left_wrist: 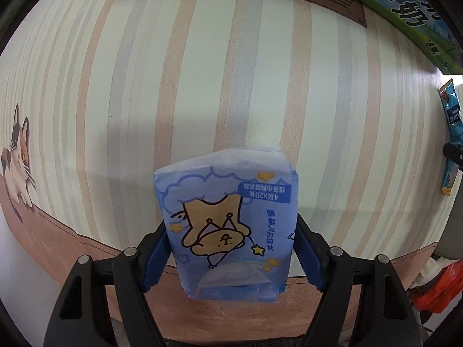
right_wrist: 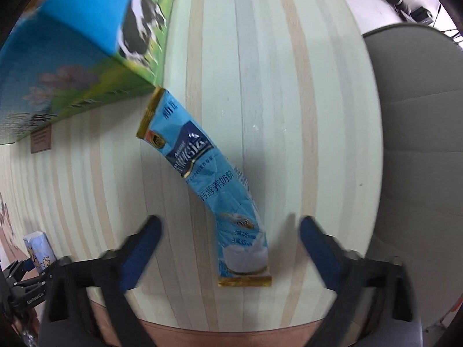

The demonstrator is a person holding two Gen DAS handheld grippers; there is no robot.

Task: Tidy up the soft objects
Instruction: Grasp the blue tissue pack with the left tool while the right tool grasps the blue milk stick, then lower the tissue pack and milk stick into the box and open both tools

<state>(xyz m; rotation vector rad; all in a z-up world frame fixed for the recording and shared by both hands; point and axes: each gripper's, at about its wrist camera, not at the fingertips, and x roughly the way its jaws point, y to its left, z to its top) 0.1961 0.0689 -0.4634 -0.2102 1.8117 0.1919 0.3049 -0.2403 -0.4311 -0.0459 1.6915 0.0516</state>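
Observation:
My left gripper (left_wrist: 230,248) is shut on a blue tissue pack (left_wrist: 228,225) printed with a cartoon dog, holding it above the striped tablecloth (left_wrist: 202,72). The pack also shows in the right wrist view (right_wrist: 39,247), far left. My right gripper (right_wrist: 228,237) is open, its blue fingers on either side of the near end of a long blue milk powder sachet (right_wrist: 208,179) with gold ends, which lies flat on the cloth. The sachet also shows at the right edge of the left wrist view (left_wrist: 451,133).
A milk carton box (right_wrist: 72,66) with a cow picture stands at the far left beyond the sachet; it also shows in the left wrist view (left_wrist: 405,8). A grey chair (right_wrist: 419,130) stands off the table's right edge. An orange-red bag (left_wrist: 442,286) sits low right.

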